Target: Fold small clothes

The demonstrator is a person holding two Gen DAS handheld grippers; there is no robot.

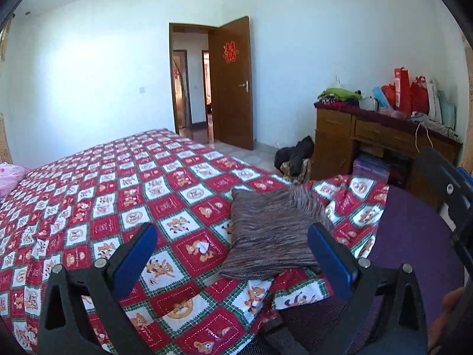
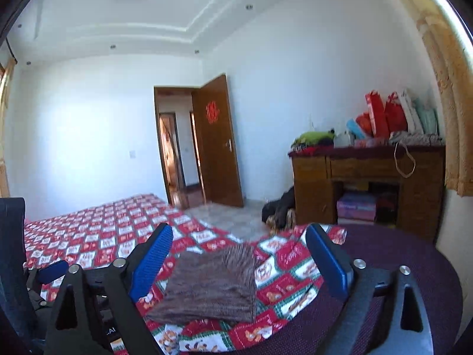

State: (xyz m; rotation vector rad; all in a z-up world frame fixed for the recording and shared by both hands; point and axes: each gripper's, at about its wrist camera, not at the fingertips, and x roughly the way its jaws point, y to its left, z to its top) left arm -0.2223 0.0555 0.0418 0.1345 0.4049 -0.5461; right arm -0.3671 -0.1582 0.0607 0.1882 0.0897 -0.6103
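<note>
Both grippers hang above the near edge of the bed with nothing between their blue pads. Seen from its own camera, the left gripper (image 1: 233, 247) has its jaws spread wide, and the folded brown knit garment (image 1: 270, 236) lies on the bedspread just ahead of it, toward 1 o'clock from the midpoint. The right gripper (image 2: 239, 253) is likewise spread, with the same garment (image 2: 212, 288) lying below and between its fingers at about 6 o'clock; neither pad touches the cloth in either view.

The garment sits as a compact, roughly rectangular bundle with squared edges, flat on the red, white and green bear-print bedspread (image 1: 124, 195), near the bed's corner. Its tidy shape suggests the folding of this piece is done or nearly so, and the open, lifted jaws fit that reading: the cloth is left to rest under its own weight so the layers do not shift.

A purple round seat (image 2: 393, 269) sits at 3 o'clock of the garment, just beside the bed corner. Farther back at 1 o'clock stands a wooden counter (image 2: 363, 165) stacked with red gift bags (image 2: 381, 115) and folded clothes, and a dark heap of cloth (image 1: 295, 153) lies on the floor before it. A pink cloth (image 1: 10, 174) shows at the bed's far left, perhaps the next piece to fold.
</note>
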